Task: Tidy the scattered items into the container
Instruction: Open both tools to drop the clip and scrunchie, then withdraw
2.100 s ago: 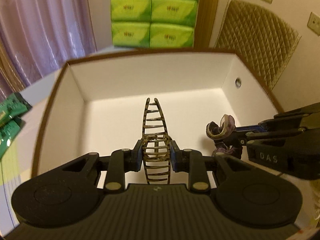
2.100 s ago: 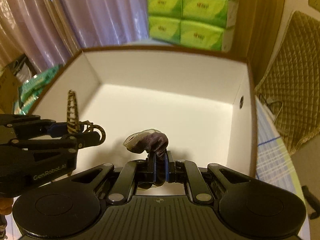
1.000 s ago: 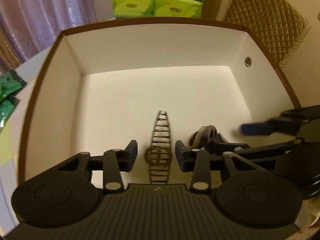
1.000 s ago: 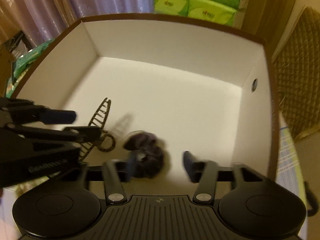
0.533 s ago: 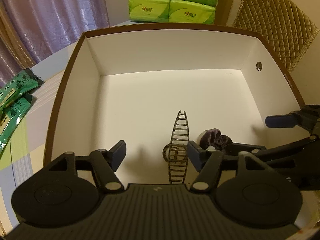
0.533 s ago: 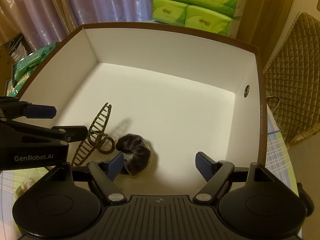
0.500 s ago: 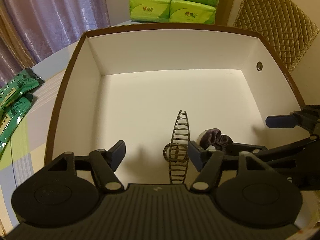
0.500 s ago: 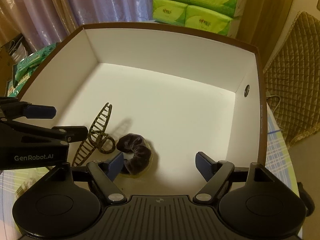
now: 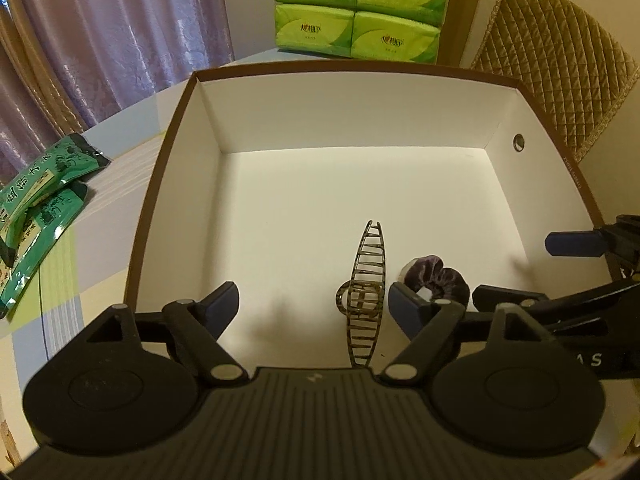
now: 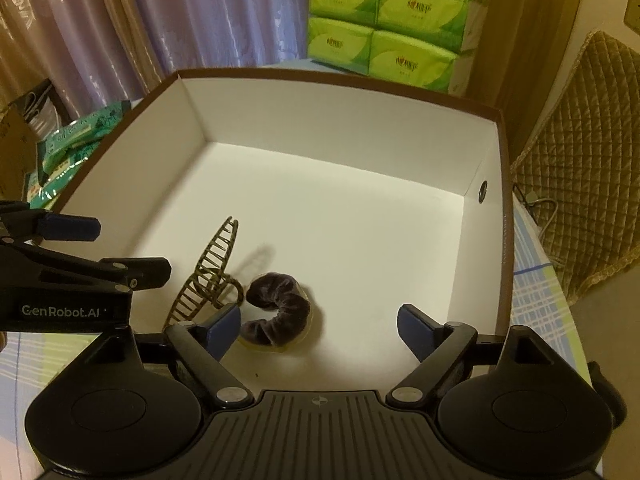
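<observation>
A white box with a brown rim [image 9: 176, 120] [image 10: 132, 120] holds two items near its front wall. A tortoiseshell hair claw clip [image 9: 366, 280] [image 10: 212, 268] lies on the box floor. A dark purple velvet scrunchie [image 9: 438, 280] [image 10: 280, 308] lies just right of it. My left gripper [image 9: 314, 304] is open and empty above the box front, with the clip between its fingers' line. My right gripper [image 10: 320, 328] is open and empty, and the scrunchie sits by its left finger. Each gripper shows in the other's view.
Green snack packets [image 9: 36, 196] [image 10: 68, 144] lie on the table left of the box. Stacked green tissue packs [image 9: 356, 20] [image 10: 384, 28] stand behind it. A quilted gold chair back [image 9: 548, 64] is at the right. Purple curtains hang at the back left.
Both grippers opened and let go of the clip and the scrunchie, which now lie on the box floor. Both grippers have since drawn back and upward from the box.
</observation>
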`<act>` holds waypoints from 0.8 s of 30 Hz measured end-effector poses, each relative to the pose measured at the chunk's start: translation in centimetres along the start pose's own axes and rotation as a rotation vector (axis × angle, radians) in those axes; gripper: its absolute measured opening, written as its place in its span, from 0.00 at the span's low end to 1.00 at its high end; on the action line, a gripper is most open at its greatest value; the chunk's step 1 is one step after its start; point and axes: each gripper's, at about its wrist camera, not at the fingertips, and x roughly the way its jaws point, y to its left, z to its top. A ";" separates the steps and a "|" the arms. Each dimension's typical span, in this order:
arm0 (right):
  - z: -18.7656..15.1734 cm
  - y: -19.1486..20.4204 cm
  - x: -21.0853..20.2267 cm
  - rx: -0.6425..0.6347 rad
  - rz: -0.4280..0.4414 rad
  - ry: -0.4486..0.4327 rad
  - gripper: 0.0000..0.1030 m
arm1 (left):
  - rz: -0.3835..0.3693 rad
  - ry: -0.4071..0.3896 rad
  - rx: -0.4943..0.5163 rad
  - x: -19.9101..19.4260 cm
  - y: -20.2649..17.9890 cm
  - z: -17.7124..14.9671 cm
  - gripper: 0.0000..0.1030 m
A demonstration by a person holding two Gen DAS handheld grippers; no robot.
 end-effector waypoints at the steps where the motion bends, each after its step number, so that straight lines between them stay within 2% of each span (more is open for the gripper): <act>1: 0.0 0.0 -0.2 0.001 0.001 -0.005 0.81 | 0.000 -0.002 0.001 -0.2 0.0 0.0 0.77; 16: -0.9 0.7 -5.9 0.018 0.026 -0.130 0.82 | 0.008 -0.099 -0.006 -6.1 0.0 -1.5 0.77; 24: -2.6 0.9 -9.1 0.033 0.032 -0.185 0.84 | 0.013 -0.151 -0.026 -9.7 0.4 -3.9 0.77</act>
